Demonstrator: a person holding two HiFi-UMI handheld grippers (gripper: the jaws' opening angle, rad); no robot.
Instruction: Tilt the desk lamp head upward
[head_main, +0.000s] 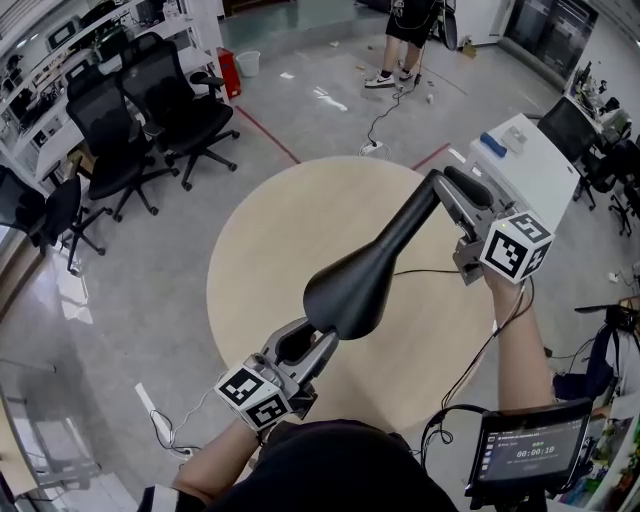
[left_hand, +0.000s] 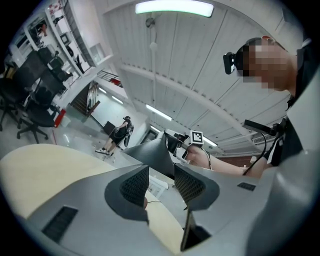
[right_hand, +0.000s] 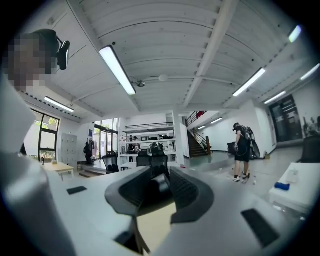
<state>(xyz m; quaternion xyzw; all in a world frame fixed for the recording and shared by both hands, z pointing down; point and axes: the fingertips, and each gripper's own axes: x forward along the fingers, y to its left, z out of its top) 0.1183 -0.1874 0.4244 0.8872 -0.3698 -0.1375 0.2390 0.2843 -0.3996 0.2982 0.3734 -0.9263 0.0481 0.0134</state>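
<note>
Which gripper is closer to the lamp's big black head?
Left. The left gripper sits right at the lamp head's near edge, jaws apart. The right gripper is farther up, closed on the lamp arm.

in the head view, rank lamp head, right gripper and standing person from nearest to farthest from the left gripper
1. lamp head, right beside it, centre
2. right gripper, upper right over the table edge
3. standing person, on the far floor at the top

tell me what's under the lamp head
The table lies under the lamp head, with the left claw at its near edge. The head covers the tabletop straight below it, and the lamp's base is not seen.
</note>
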